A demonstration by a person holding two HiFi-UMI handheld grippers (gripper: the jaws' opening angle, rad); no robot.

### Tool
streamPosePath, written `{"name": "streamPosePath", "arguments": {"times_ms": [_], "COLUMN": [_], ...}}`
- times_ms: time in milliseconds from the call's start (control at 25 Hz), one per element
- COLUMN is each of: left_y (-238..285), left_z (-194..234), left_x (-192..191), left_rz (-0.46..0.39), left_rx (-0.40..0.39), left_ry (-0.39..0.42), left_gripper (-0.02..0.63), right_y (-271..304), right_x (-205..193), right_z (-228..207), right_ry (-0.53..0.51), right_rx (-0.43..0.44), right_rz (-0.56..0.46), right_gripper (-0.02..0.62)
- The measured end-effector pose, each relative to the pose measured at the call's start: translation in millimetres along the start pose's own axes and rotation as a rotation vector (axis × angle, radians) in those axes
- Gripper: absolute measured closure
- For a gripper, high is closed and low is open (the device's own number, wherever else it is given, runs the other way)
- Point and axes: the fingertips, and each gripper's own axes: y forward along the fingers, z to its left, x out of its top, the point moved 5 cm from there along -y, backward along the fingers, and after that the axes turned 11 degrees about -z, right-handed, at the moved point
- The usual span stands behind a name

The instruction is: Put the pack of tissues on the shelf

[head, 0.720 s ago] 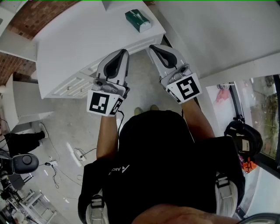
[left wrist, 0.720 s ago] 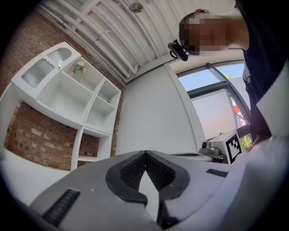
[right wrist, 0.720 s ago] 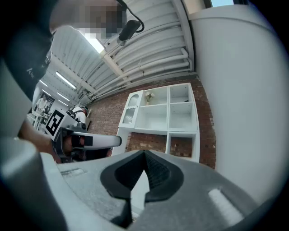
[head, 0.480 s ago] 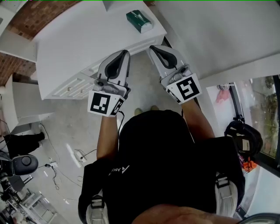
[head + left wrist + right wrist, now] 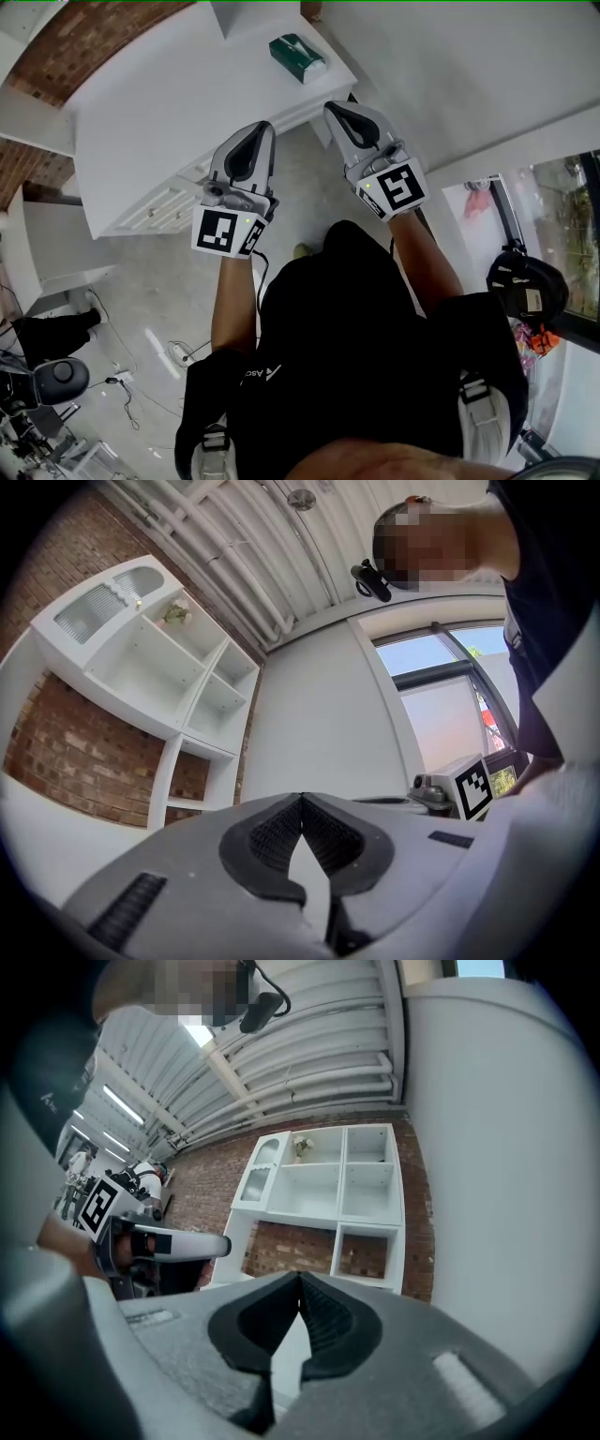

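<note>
The pack of tissues (image 5: 297, 54), green with a white end, lies on the white cabinet top (image 5: 169, 112) near its far right corner. My left gripper (image 5: 265, 126) hangs shut and empty just off the cabinet's front edge. My right gripper (image 5: 331, 107) is also shut and empty, beside the cabinet's right corner and a short way below the pack. In the left gripper view the left gripper (image 5: 301, 799) points up at the white shelf unit (image 5: 159, 658) on the brick wall. The right gripper (image 5: 300, 1279) faces the same shelf unit (image 5: 323, 1185), with its pads pressed together.
The cabinet has drawers (image 5: 159, 202) on its front. A white wall (image 5: 469, 66) runs along the right. Cables (image 5: 173, 352) and equipment (image 5: 52, 380) lie on the concrete floor at lower left. A helmet (image 5: 525, 291) sits at the right.
Both grippers have drawn back slightly from the cabinet edge and the head view has shifted. Both stay shut and the tissue pack has not been touched.
</note>
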Motion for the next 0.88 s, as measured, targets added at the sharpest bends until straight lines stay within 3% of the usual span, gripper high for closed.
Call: {"name": "streamPosePath", "arguments": {"times_ms": [360,880], "left_y": [25,109], "left_z": [36,113], "left_x": [-20,-79], "left_rz": [0.006,0.056], "left_rx": [-0.006,0.019], "left_ry": [-0.005,0.009], "left_gripper": [0.607,0.607], "right_y": [36,108], "right_x": [-46,-158], "right_z": [-30,-105], "right_ry": [-0.024,-0.008], "right_rx": [-0.046,-0.073], "right_rz": [0.071,0.210], "right_gripper": [0.591,0.320]}}
